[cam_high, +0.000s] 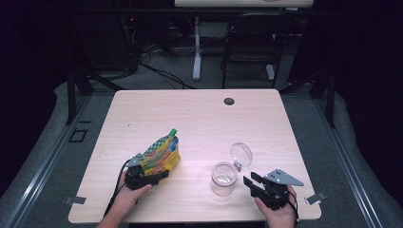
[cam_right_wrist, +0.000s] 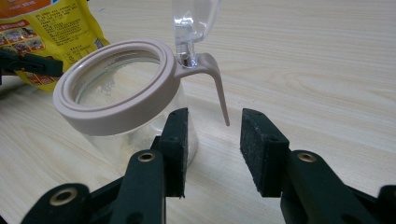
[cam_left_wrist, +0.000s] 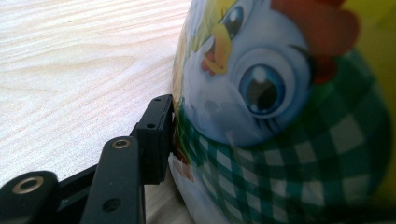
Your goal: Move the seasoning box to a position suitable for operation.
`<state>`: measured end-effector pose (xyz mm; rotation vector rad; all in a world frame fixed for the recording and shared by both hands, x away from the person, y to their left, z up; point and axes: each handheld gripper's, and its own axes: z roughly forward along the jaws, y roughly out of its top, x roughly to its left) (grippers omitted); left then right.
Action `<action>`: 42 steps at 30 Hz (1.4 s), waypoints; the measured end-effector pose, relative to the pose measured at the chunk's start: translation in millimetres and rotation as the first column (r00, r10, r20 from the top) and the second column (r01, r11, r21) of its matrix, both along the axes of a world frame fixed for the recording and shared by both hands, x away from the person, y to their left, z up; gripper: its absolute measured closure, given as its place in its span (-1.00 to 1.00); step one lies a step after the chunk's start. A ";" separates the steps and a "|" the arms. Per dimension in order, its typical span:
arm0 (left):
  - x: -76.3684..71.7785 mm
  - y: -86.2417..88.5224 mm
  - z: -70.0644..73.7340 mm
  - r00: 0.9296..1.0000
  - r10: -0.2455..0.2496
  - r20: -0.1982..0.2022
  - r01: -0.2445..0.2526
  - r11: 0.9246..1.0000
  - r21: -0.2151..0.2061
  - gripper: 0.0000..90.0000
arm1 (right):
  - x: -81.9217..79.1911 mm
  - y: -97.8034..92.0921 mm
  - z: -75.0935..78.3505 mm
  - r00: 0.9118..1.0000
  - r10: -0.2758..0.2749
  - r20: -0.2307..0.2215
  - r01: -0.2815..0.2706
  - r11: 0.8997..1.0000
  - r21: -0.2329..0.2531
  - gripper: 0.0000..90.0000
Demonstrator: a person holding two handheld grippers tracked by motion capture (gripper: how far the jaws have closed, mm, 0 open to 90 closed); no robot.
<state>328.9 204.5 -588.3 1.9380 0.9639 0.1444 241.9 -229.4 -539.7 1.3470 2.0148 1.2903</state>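
From the high view, the left gripper [cam_high: 151, 176] is clamping the yellow-and-green spouted foil pouch [cam_high: 161, 154], lying left of the clear glass jar with beige flip-lid collar [cam_high: 224, 178]. In the left gripper view, one jaw is pressing the pouch's cartoon print (its partner is hidden behind). In the right gripper view, the right gripper [cam_right_wrist: 214, 149] is waiting beside the jar with jaws moderately apart; lid already open, pouring seemingly not yet begun.

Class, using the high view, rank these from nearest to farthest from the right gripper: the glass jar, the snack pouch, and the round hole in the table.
1. The glass jar, just to the left of the right gripper, lid flipped open.
2. The snack pouch, across the table at its left, by the left gripper.
3. The round hole, near the table's far edge.
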 end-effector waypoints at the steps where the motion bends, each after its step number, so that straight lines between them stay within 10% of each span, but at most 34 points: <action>1: 0.2 0.1 0.1 1.000 -0.004 0.000 0.004 1.000 -0.002 0.14 | 0.0 0.0 0.0 1.000 0.000 0.000 0.000 1.000 0.000 0.38; 26: 1.1 2.8 4.6 1.000 -0.009 0.007 0.009 1.000 0.001 0.19 | -0.2 -0.6 0.8 1.000 0.001 0.005 -0.001 1.000 0.000 0.39; 42: -5.6 4.0 21.1 0.996 0.029 0.081 -0.031 0.999 0.024 0.20 | -1.0 -0.9 1.4 1.000 -0.001 0.009 0.001 1.000 0.002 0.39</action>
